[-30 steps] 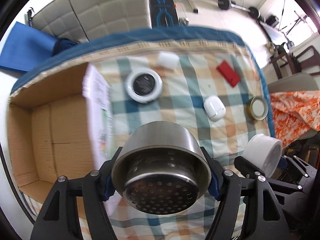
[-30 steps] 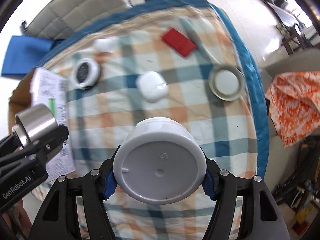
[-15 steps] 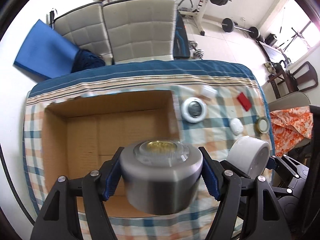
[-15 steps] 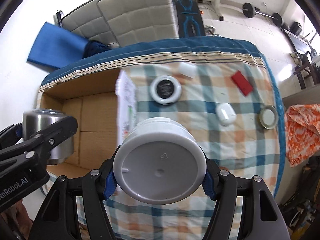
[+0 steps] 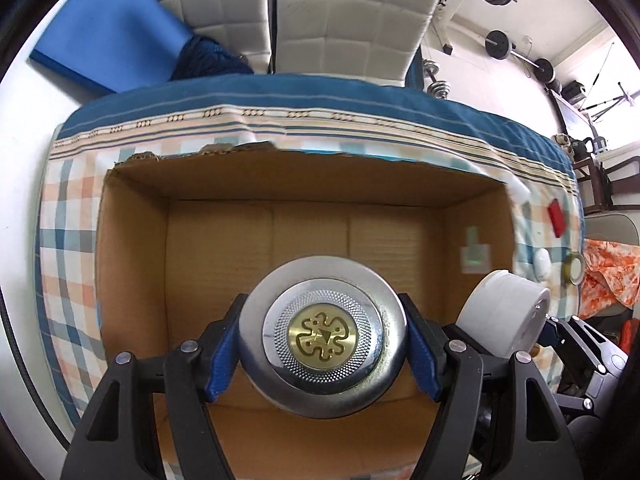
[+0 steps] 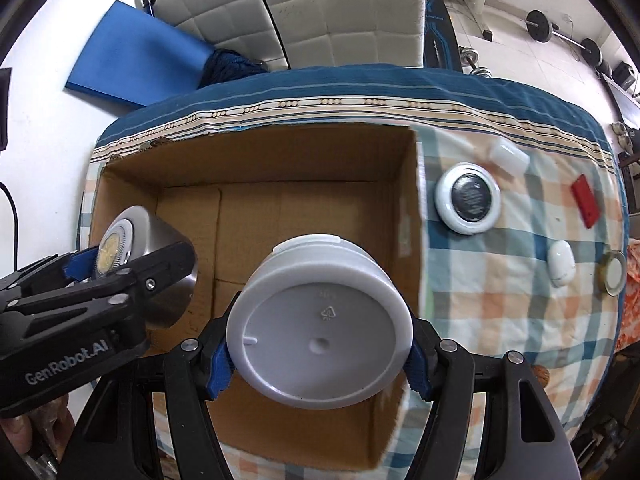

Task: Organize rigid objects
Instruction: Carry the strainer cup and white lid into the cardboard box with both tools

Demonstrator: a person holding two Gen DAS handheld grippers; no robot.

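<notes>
My left gripper (image 5: pixel 323 342) is shut on a round steel container (image 5: pixel 323 336) with a brass emblem in its end face, held above the open cardboard box (image 5: pixel 136 240). My right gripper (image 6: pixel 320 340) is shut on a white plastic jar (image 6: pixel 320 324), its base towards the camera, over the right half of the same box (image 6: pixel 256 152). In the right wrist view the steel container (image 6: pixel 168 264) hangs over the box's left side. In the left wrist view the white jar (image 5: pixel 500 312) shows at the right. The box's floor looks bare.
On the checked cloth (image 6: pixel 500 300) right of the box lie a white-rimmed round dish (image 6: pixel 468 198), a white block (image 6: pixel 510 158), a red card (image 6: pixel 586 200), a white oval case (image 6: pixel 561 263) and a metal lid (image 6: pixel 614 272). Padded chairs (image 6: pixel 320 12) stand behind the table.
Both grippers have swept left from over the cloth to above the box, each keeping its object. The steel container turned in the left gripper, its emblem end now facing the camera.
</notes>
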